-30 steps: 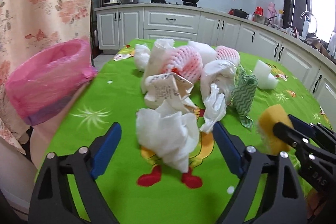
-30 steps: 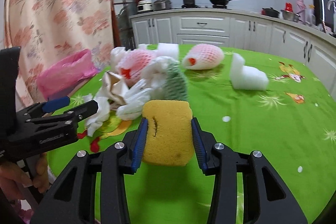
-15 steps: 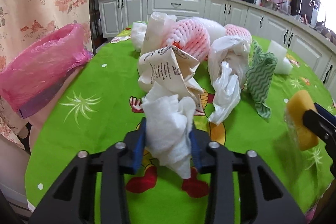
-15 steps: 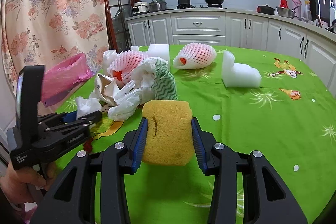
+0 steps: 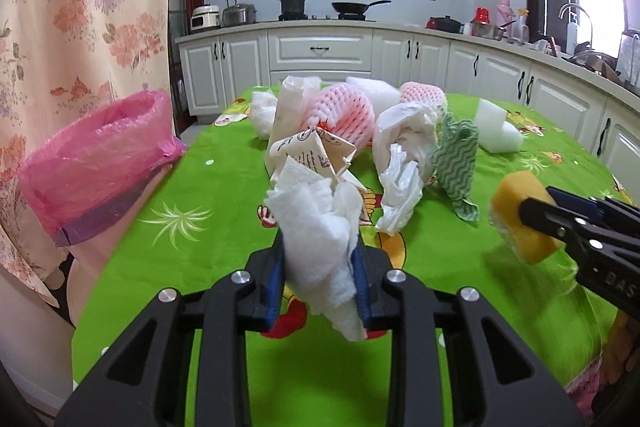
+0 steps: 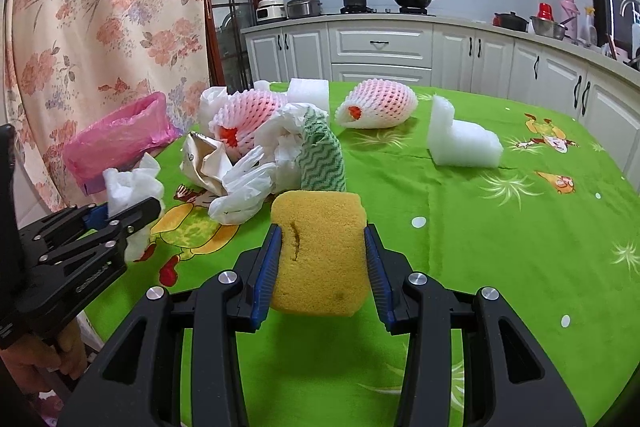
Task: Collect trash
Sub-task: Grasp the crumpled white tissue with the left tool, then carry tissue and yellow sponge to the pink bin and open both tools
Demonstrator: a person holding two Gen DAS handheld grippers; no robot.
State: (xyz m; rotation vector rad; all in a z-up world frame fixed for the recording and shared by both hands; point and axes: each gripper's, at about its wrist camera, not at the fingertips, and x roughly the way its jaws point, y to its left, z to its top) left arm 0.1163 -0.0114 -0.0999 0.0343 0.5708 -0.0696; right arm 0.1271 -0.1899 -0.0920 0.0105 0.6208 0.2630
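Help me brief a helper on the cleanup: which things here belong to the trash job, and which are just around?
Part of the job:
- crumpled tissue with the left gripper closing on it
- yellow sponge in the right gripper
- pink bin bag
- foam fruit nets
- white plastic bag

Just around:
- frying pan
- floral curtain
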